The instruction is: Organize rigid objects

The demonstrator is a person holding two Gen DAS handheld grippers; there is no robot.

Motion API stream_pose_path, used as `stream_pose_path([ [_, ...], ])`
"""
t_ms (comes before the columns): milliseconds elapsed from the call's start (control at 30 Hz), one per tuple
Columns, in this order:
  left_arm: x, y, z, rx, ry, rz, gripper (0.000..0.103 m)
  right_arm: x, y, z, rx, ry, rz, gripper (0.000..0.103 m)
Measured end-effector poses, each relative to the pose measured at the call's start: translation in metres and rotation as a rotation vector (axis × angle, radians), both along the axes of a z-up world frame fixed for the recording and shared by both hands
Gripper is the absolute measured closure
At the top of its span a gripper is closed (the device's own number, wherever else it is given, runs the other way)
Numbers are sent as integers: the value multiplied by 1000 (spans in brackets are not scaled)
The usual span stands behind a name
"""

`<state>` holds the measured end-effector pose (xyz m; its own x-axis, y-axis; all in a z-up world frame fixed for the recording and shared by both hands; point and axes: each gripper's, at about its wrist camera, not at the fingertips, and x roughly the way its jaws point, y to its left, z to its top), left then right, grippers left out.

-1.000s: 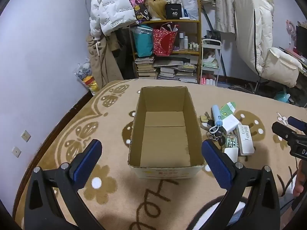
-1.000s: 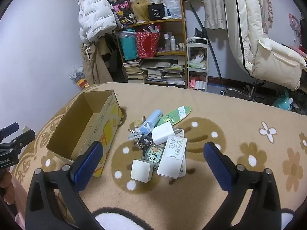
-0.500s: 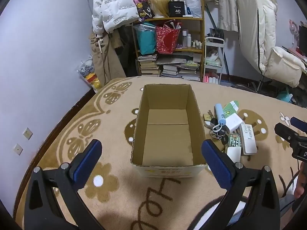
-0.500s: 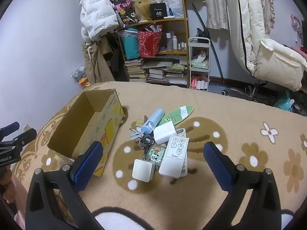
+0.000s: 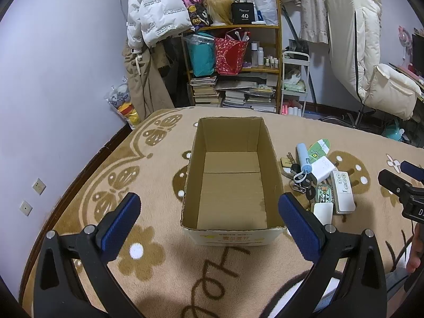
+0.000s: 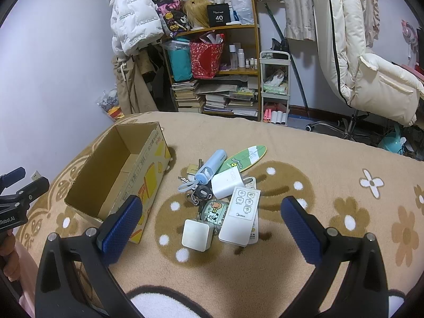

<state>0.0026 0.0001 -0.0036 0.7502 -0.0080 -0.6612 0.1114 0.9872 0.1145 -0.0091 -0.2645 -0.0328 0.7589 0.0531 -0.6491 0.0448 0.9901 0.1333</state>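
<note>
Tan flower-print blanket (image 6: 331,159) covers the whole work surface; bare cloth lies on every side of my tools.

Nearest: my right gripper (image 6: 212,225), blue pads spread wide, holding nothing. It hangs over the blanket, with the white cube (image 6: 196,234) just past it between the pads. Touching the cube's right side, the white remote (image 6: 241,216) lies tilted on the pile. Behind them: a cartoon tin (image 6: 213,210), keys (image 6: 198,193), a white charger (image 6: 225,182), a blue tube (image 6: 210,165) and a green surfboard tag (image 6: 246,157), all heaped and touching. Open blanket right of the pile and beyond it to the far edge.

My left gripper (image 5: 209,218), also spread wide and empty, hangs before the near wall of the box (image 5: 230,234). Box stands upright, open, nothing inside. The pile sits just beside its right wall; bare blanket on its left out to the wall-side edge.

Far: a crowded shelf (image 5: 265,26), a white jacket (image 5: 153,16), a padded chair (image 6: 371,79).
</note>
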Motion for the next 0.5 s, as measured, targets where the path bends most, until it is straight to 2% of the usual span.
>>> stream_pose_path([
  [500,0,-1,0,2,0,1,0,1,1,-1,-4,6,3,0],
])
